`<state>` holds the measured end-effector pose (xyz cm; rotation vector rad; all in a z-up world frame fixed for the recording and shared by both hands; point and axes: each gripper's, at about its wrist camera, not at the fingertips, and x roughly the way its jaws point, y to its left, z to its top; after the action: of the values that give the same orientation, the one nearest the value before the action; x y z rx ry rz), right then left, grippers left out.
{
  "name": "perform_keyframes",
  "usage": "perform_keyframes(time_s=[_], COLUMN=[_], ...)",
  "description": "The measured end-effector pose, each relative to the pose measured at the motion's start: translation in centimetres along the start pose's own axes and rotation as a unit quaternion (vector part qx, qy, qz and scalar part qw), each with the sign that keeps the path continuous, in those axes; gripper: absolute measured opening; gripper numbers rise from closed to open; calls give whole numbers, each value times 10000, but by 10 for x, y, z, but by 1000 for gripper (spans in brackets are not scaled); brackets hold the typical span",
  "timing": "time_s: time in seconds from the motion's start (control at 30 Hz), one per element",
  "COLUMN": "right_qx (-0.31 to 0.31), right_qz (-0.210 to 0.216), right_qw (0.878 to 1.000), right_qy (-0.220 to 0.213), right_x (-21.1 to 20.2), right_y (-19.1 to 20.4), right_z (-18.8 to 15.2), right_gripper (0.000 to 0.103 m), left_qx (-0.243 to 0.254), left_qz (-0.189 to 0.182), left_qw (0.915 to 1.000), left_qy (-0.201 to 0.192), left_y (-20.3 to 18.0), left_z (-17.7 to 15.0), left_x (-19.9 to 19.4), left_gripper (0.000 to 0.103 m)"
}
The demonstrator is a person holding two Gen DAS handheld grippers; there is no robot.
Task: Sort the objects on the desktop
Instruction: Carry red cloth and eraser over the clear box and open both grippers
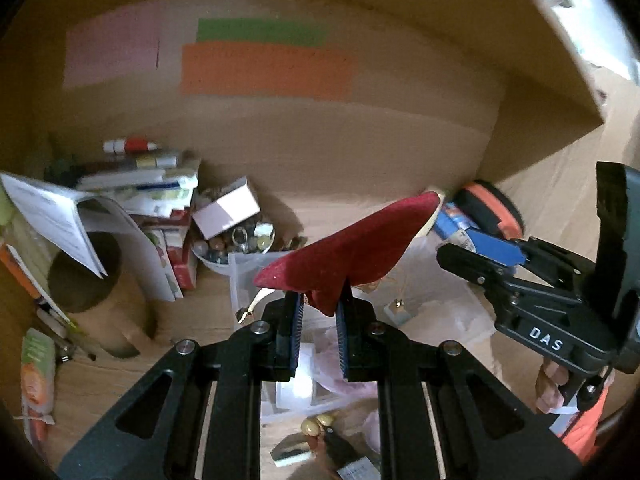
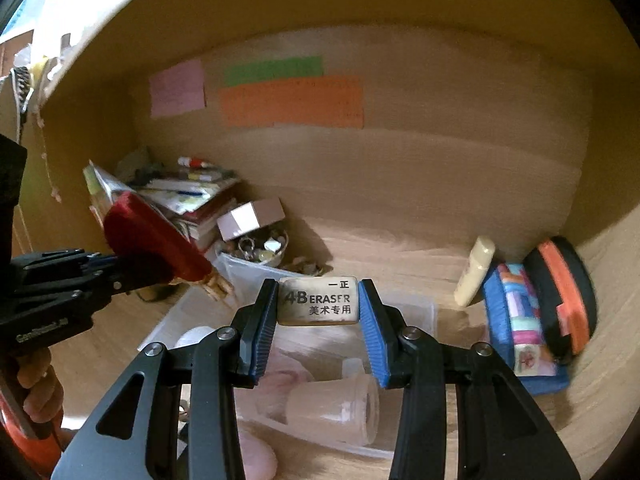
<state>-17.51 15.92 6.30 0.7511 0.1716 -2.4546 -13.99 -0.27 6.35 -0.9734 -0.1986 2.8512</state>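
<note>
aloft, eraser [image 2: 317, 301] clenched between right tongs [image 2: 318, 308], red velvet pouch [image 1: 344, 248] pinched in left tongs [image 1: 318, 312]

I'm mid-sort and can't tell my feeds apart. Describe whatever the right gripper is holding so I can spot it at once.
Start from the clear plastic storage bin on the wooden desk; just above it the right gripper pinches a small off-white rectangular eraser between blue-padded fingers. Unlike the red velvet pouch in the left gripper, it is a hard, smudged block printed "4B ERASER".
</note>
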Motion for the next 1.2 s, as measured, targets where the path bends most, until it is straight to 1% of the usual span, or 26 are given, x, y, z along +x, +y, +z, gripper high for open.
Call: perform_keyframes(time_s=[0.1, 0.2, 0.33, 0.43, 0.63, 0.73, 0.83, 0.9, 0.93, 0.97, 1.0, 1.07, 1.13, 1.2], right_qx=[81, 103, 130, 109, -6, -26, -25, -56, -68, -74, -81, -86, -104, -128], right_qz=[22, 4, -17, -37, -251, -315, -327, -396, -423, -449, -469, -498, -555, -650], right_qw=[9997, 9989, 9965, 9954, 9930, 9925, 9925, 9923, 9921, 9920, 9918, 9916, 9914, 9915], right_qy=[226, 460, 826, 952, 1157, 1183, 1175, 1176, 1178, 1181, 1184, 1192, 1178, 1121], right_x=[20, 38, 60, 68, 81, 84, 85, 86, 86, 86, 86, 87, 86, 85], right_y=[-6, -10, -14, -15, -12, -12, -12, -11, -11, -11, -10, -10, -10, -10], right_z=[-6, -14, -24, -29, -36, -37, -37, -37, -37, -37, -37, -36, -36, -35], right_gripper=[37, 37, 37, 37, 37, 37, 37, 37, 37, 37, 37, 37, 41, 48], left_qx=[-28, -91, -17, 4, 47, 55, 45, 36, 25, 19, 20, 48, 75, 84], left_qz=[51, 11, 179, 151, 188, 181, 162, 142, 146, 148, 143, 147, 182, 205], left_qw=[9998, 9990, 9978, 9972, 9959, 9954, 9949, 9945, 9945, 9945, 9946, 9949, 9954, 9959], left_qy=[180, 445, 632, 730, 884, 938, 993, 1039, 1040, 1040, 1032, 999, 939, 881], left_y=[5, 10, 11, 11, 11, 13, 13, 14, 13, 12, 11, 8, 5, 5], left_z=[-3, -9, -17, -19, -25, -25, -26, -27, -27, -26, -26, -26, -25, -24], left_x=[20, 39, 54, 59, 64, 66, 67, 67, 68, 69, 69, 68, 67, 63], left_gripper=[14, 14, 14, 14, 14, 17, 25, 39, 43, 50, 53, 54, 55, 57])
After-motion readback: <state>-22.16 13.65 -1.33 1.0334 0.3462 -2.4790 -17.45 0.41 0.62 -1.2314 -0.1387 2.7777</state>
